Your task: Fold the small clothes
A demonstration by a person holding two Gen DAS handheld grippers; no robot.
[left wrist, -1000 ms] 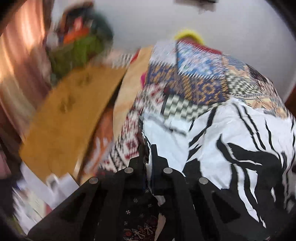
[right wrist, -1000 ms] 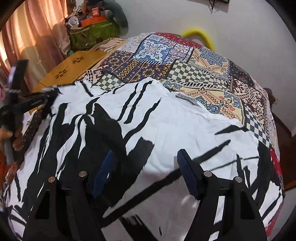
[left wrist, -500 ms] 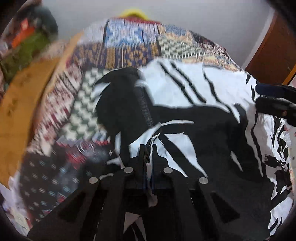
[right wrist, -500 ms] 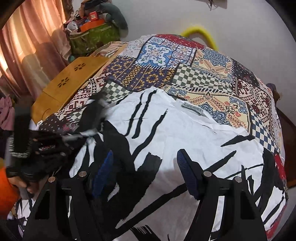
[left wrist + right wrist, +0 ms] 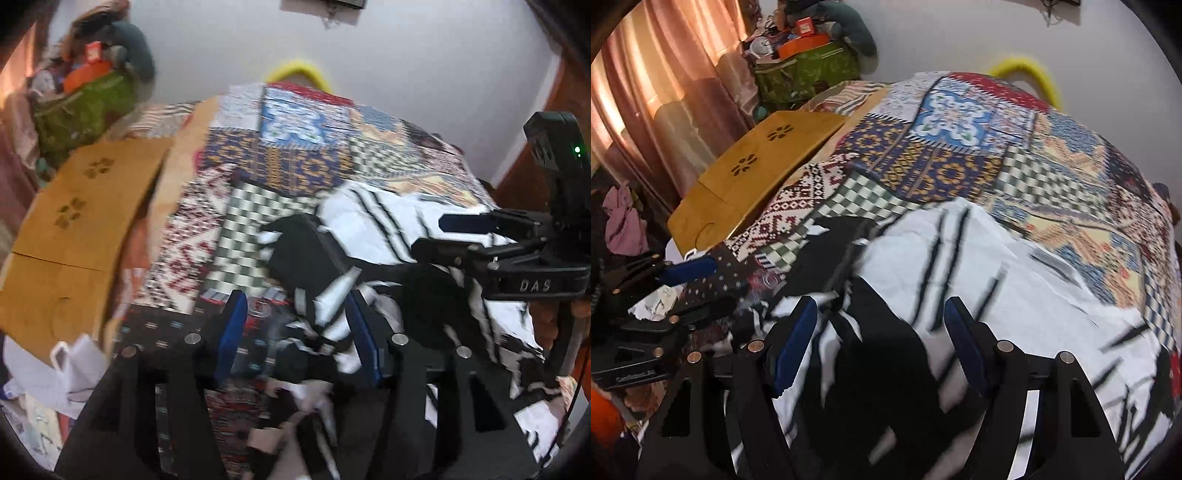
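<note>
A white garment with black brush strokes (image 5: 373, 229) (image 5: 1015, 295) lies on a patchwork bedspread (image 5: 288, 162) (image 5: 960, 147), its left side folded over in a dark flap. My left gripper (image 5: 295, 328) hovers over that flap's edge with its jaws opening. Loose cloth lies between the blue pads, which do not press on it. This gripper shows in the right wrist view at the left edge (image 5: 698, 288). My right gripper (image 5: 879, 336) stands open just above the garment's middle with nothing held, and it appears at the right (image 5: 458, 236) in the left wrist view.
A yellow wooden board (image 5: 74, 229) (image 5: 757, 166) lies beside the bed's left side. Behind it stands a green bag (image 5: 809, 74) piled with clutter, next to pink curtains (image 5: 665, 92). A yellow hoop (image 5: 1030, 70) leans at the far wall. White paper or bags (image 5: 74, 365) lie lower left.
The left gripper carried the garment's edge rightward over the garment, then drew back and opened, letting the cloth go. The right gripper slid across the garment and stayed open.
</note>
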